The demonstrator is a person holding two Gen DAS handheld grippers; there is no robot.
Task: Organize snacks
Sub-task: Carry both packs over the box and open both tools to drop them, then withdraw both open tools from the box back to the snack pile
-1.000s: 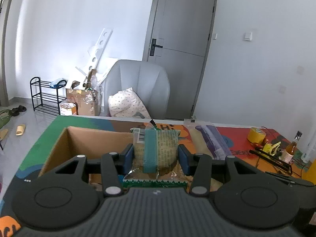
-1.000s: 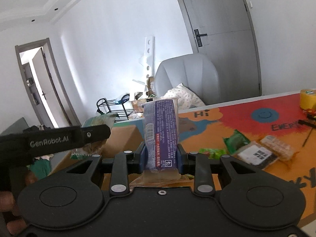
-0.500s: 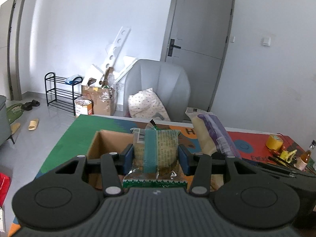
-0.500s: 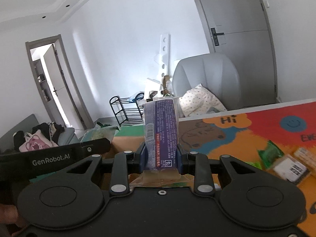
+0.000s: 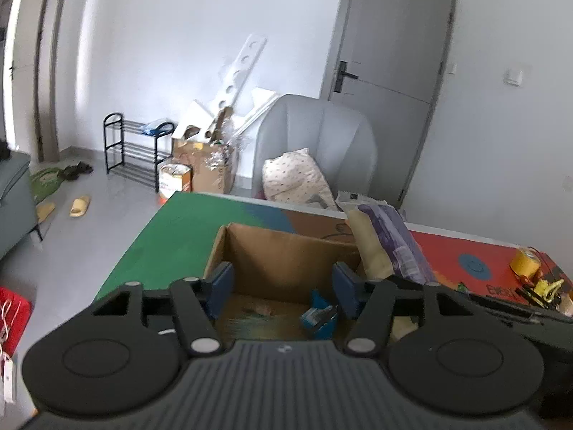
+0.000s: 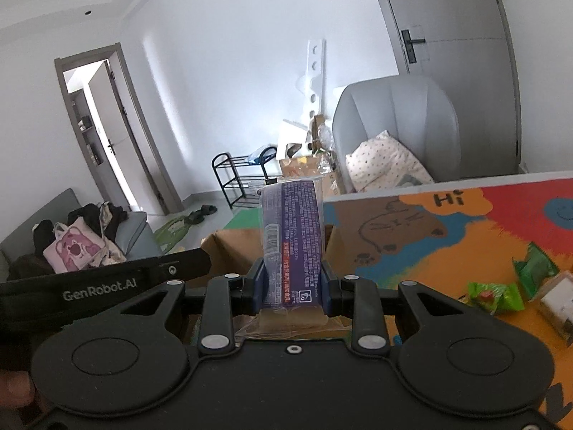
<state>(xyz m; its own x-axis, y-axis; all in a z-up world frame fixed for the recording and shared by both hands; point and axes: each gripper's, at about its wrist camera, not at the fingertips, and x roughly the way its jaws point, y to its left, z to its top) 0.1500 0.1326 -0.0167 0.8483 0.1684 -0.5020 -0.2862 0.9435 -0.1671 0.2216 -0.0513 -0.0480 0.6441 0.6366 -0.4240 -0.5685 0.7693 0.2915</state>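
My left gripper [image 5: 283,283] hangs over an open cardboard box [image 5: 286,251] on the colourful table mat [image 5: 172,236]. Its jaws are opening and nothing is between them. A green snack packet [image 5: 256,319] lies blurred on the box floor below, beside a small blue piece [image 5: 318,317]. My right gripper [image 6: 293,283] is shut on a purple snack packet [image 6: 292,240], held upright just right of the box [image 6: 229,251]. That packet [image 5: 390,247] also shows in the left wrist view. The left gripper's black body [image 6: 107,283] crosses the right wrist view.
Green snack packets [image 6: 496,295] and a pale packet [image 6: 557,304] lie on the mat to the right. A yellow tape roll [image 5: 524,261] and tools sit at the far right. Behind the table stand a grey chair [image 5: 315,136] with a pillow, and boxes.
The left gripper's jaws have spread and the green packet has dropped from them into the box. Both hands have shifted sideways over the table. The right gripper still grips the purple packet.
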